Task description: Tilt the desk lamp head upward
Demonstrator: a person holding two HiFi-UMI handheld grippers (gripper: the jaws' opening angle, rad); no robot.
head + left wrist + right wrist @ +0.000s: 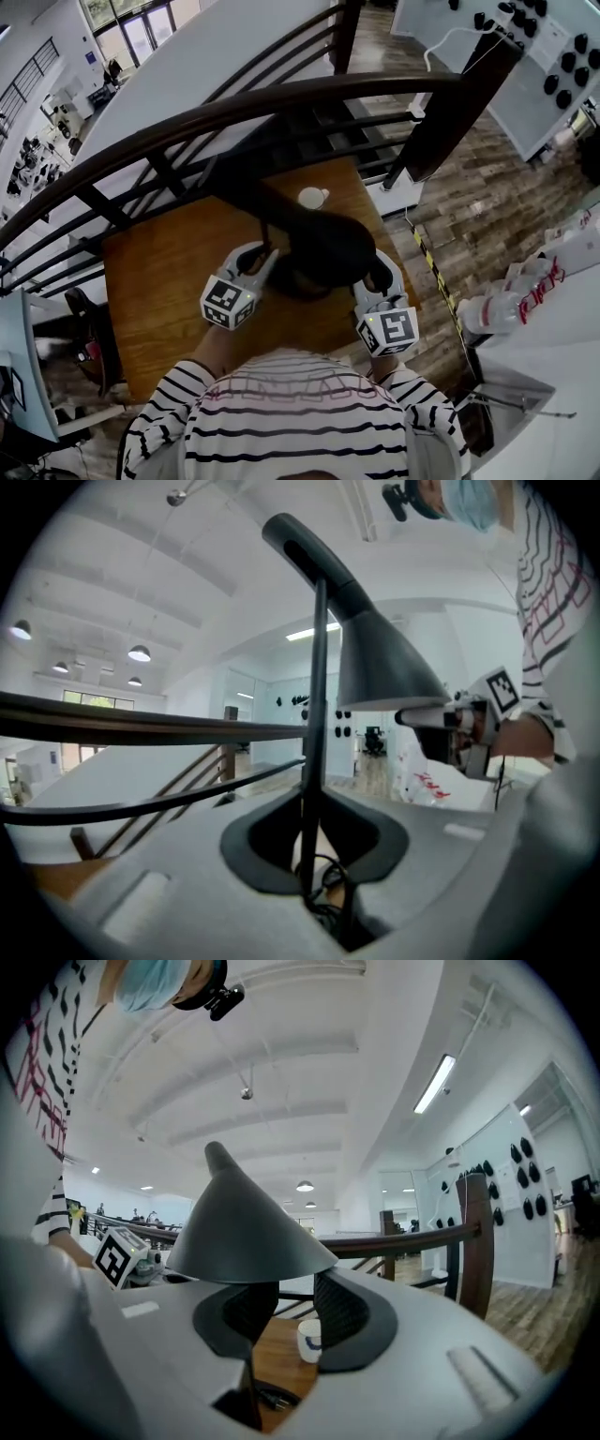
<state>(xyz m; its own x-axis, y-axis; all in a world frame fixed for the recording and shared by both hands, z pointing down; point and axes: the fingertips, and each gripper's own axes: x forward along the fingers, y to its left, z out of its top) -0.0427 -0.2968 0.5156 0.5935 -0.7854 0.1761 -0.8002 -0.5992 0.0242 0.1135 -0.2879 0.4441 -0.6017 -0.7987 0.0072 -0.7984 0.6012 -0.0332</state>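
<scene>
1. Wooden table (159,291): bare surface showing at 9 o'clock of the lamp.

2. My left gripper (269,255): at 9 o'clock of the lamp head, jaws drawn narrow around the thin lamp stem (317,714). A sliver of light shows on one side of the stem, so I judge it bracketed, not clamped.

3. White cup (312,198): on the table at 12 o'clock of the lamp head, standing apart from it.

4. Desk lamp head (328,246): a dark cone at the table's centre, between my two grippers, mouth facing down and not yet tilted up.

5. My right gripper (378,272): at 4 o'clock of the head, jaws moderately wide and holding nothing. The cone's rim hangs just over the gap, and the cup and table show through it.

6. Hazards, as I judge them:
- The smooth cone slopes, so a pinch on the rim may slide off.
- With the stem only loosely bracketed, an upward push could rock the whole lamp.
- If the lamp rocks, it may tip toward the cup at 12 o'clock.
</scene>
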